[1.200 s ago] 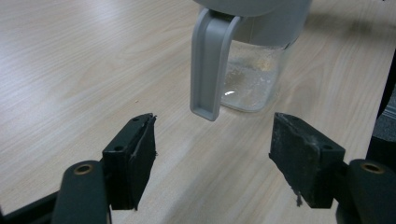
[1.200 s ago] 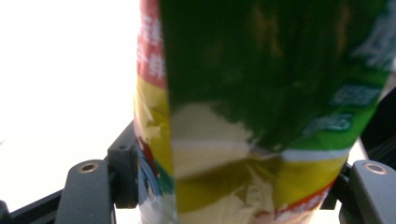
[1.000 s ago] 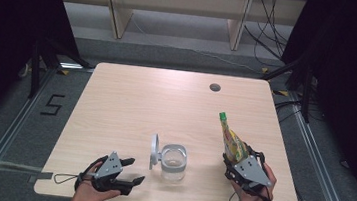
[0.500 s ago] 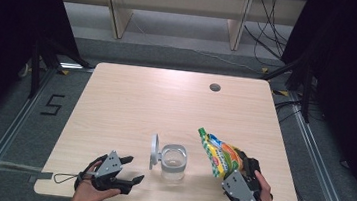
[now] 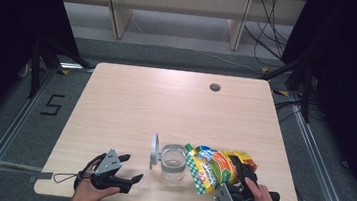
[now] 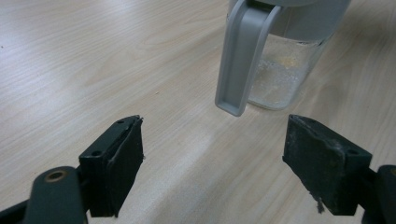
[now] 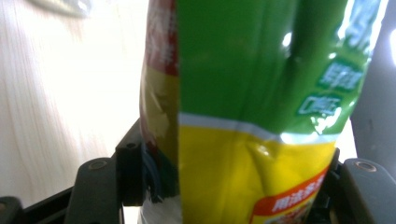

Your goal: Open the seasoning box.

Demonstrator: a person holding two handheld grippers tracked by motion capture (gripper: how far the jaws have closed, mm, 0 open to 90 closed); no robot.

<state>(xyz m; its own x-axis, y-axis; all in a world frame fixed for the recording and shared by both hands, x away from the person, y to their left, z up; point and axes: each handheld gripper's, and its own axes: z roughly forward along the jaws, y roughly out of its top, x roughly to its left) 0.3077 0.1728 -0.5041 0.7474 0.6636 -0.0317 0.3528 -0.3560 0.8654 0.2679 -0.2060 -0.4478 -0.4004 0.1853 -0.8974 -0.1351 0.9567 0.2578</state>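
A clear glass jar (image 5: 174, 163) with a grey rim stands near the table's front edge, its grey lid (image 5: 154, 151) flipped open to its left. My right gripper (image 5: 242, 176) is shut on a green, yellow and orange snack bag (image 5: 214, 168), which lies tipped leftward with its top end by the jar's mouth. In the right gripper view the bag (image 7: 243, 107) sits clamped between both jaws. My left gripper (image 5: 129, 168) rests open on the table left of the jar. In the left gripper view the jar (image 6: 282, 74) and its hanging lid (image 6: 243, 56) stand just beyond the empty jaws.
The light wooden table (image 5: 166, 104) has a round cable hole (image 5: 214, 87) at the back right. Wooden shelf legs (image 5: 118, 11) and cables (image 5: 269, 34) lie on the floor beyond the table. A "5" marking (image 5: 53, 104) is on the floor at left.
My right gripper has swung the snack bag from nearly upright down toward the left, bringing its top end to the jar. The left gripper has stayed in place.
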